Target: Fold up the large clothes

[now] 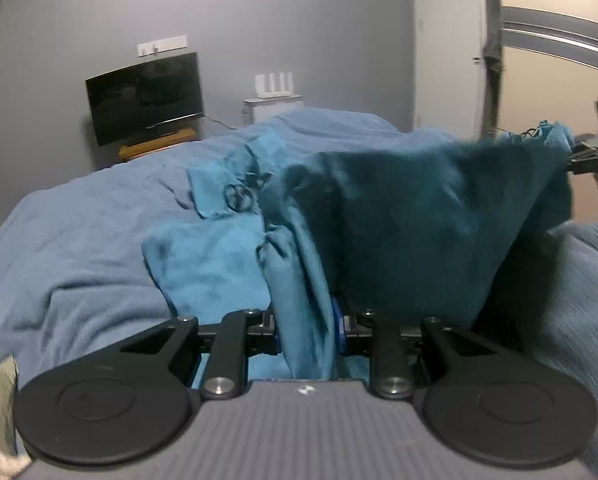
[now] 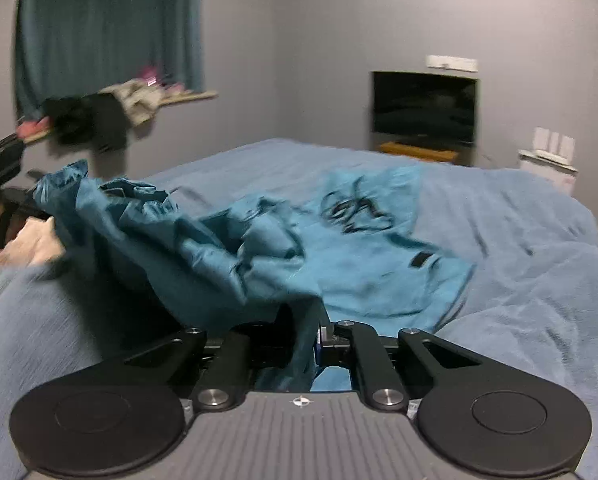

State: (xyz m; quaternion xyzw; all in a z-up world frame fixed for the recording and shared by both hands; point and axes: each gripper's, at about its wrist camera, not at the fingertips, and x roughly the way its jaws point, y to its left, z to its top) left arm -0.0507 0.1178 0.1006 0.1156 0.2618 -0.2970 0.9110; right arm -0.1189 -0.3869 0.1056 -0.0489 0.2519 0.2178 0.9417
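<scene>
The left gripper has its jaws drawn narrow on a bunched fold of the teal garment, and the right gripper likewise pinches a thin gather of the same cloth between nearly closed jaws. From both pinches the garment rises off the bed: the near edge hangs lifted between the two grippers while the far part, the one with the dark printed design, lies flat on the blue blanket. The likely trouble is a thin grip: each pinch seems to catch only a small ridge of slippery-looking fabric, so a quick pull could let a corner slide out and collapse the fold. Uneven lifting could also drag the resting half across the blanket and skew the crease, or bunch the middle, which already looks rumpled. The left wrist view shows the lifted panel as a dark hanging sheet, with the other gripper at its far right corner. The right wrist view shows what that sheet hides: the printed front spread on the bed, plus a cluttered shelf under a curtain.
</scene>
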